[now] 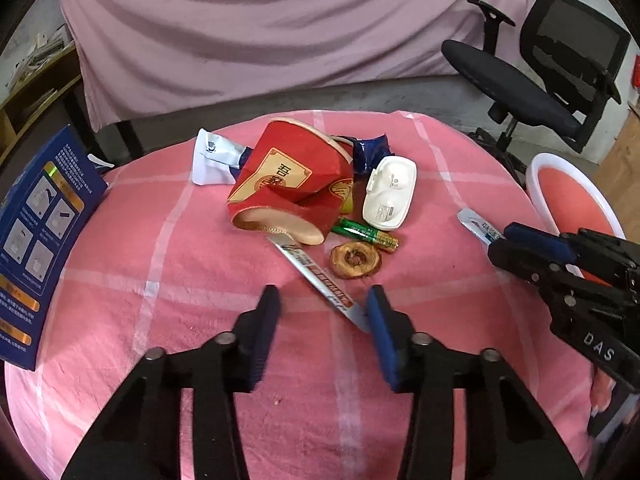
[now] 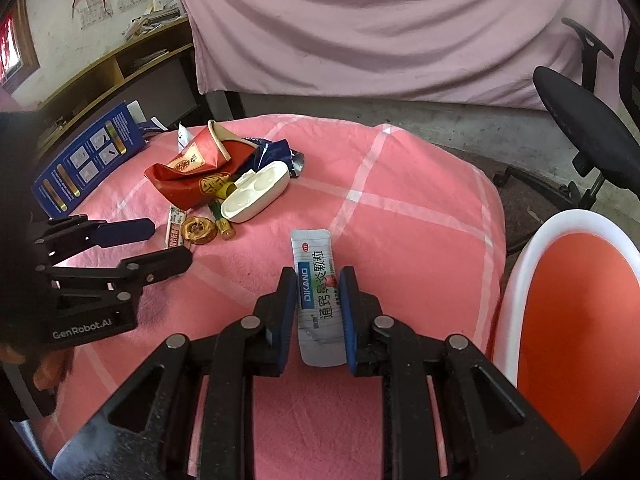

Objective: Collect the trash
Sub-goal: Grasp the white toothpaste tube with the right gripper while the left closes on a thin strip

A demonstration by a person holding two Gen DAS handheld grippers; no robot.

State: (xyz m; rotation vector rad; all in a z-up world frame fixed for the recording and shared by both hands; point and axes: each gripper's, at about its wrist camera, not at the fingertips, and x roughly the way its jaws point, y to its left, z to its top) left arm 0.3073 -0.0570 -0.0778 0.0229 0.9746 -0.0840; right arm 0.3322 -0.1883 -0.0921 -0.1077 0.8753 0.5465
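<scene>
The right gripper [image 2: 318,300] has its fingers [image 2: 349,312] pressed on both long edges of a white medicine packet [image 2: 316,276], so it grips the packet. The packet's far end lies on the pink cloth of the worktop [image 2: 400,208]. The white bin with the orange inside [image 2: 516,288] stands just beside it on the right.

The left gripper [image 1: 322,320] has its fingers [image 1: 264,332] apart, with nothing gripped. A long silver wrapper [image 1: 320,280] lies on the cloth between them, and its near end touches the right-hand finger.

The rest of the trash sits in a pile farther back: a crushed red paper cup [image 1: 288,184], a white plastic case [image 1: 390,194], green batteries [image 1: 366,234] and a brown round slice [image 1: 355,260].

The thin packet may bend and slip out on the way to the bin. The flat silver wrapper may slide away or the fingers may pinch the cloth too
</scene>
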